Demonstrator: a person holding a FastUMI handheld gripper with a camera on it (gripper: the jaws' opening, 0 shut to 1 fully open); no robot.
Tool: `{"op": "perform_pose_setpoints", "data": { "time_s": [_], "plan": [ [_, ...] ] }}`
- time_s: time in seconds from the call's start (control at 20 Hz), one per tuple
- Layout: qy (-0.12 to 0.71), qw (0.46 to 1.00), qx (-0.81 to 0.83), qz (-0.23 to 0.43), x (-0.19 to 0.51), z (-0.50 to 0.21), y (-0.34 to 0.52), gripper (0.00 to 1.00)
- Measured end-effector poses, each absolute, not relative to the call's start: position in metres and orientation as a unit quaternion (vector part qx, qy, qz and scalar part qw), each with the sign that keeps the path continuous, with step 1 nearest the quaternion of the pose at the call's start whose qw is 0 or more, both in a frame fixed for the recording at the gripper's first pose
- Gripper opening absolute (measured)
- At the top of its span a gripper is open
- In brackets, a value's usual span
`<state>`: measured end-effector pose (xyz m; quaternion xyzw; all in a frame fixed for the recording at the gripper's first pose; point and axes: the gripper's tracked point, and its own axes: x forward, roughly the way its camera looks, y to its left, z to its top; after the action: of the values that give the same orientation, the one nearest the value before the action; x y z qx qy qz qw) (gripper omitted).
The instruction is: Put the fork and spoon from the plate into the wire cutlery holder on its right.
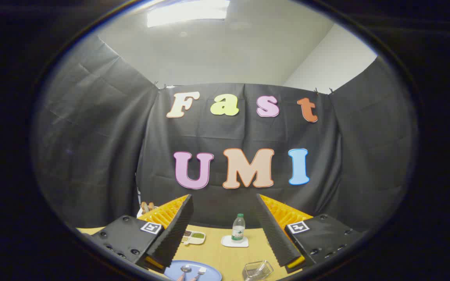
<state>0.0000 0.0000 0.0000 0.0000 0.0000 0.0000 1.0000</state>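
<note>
A blue plate [209, 269] lies on the wooden table below and between my fingers, nearer the left one. On it rest a spoon [185, 269] and a fork [201, 271], heads pointing away, handles cut off from sight. The wire cutlery holder [258, 270] stands to the plate's right, close to the right finger. My gripper [224, 203] is held high above the table, open wide, with nothing between its fingers.
A small water bottle [238, 228] stands on a white coaster [234, 242] farther back on the table. A white tray with food portions [193, 237] sits behind the left finger, and a brown-and-white object [147, 207] lies beyond it near the booth wall.
</note>
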Motion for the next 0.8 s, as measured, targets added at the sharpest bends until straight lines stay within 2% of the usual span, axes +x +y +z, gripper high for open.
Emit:
{"op": "perform_pose_setpoints", "data": {
  "time_s": [0.8],
  "plan": [
    [0.020,0.999,0.013,0.024,0.025,-0.023,0.012,1.00]
  ]
}}
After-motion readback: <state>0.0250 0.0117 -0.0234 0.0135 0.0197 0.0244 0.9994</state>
